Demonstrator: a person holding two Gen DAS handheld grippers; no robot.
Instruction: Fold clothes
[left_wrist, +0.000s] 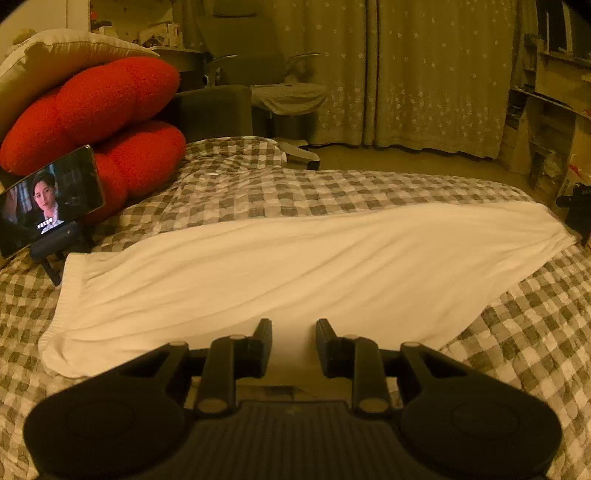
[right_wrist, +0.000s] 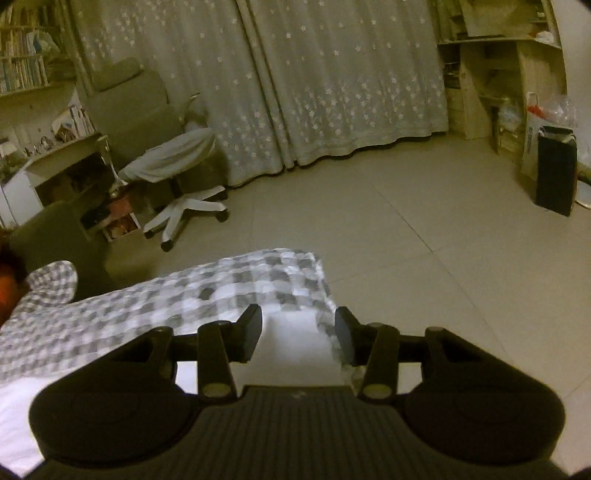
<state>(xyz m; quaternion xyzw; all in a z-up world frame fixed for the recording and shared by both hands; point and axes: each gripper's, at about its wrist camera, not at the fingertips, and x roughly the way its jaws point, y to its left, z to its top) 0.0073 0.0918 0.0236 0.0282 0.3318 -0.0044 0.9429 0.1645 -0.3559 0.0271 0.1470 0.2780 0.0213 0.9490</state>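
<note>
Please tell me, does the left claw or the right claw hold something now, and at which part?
Nothing is held. The left claw stands open above the near edge of the white garment; the right claw is open over its end, pads apart from the cloth.

White garment (left_wrist: 295, 266) laid on grey-and-white checked bedspread (left_wrist: 258, 184); red cushion (left_wrist: 99, 110) seen beside; curtains (right_wrist: 332, 74) flower-dotted; claws black.

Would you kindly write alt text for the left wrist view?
A white garment lies spread across a checked bedspread, with the open left gripper just above its near edge. Red cushions and a propped phone sit at left.
</note>
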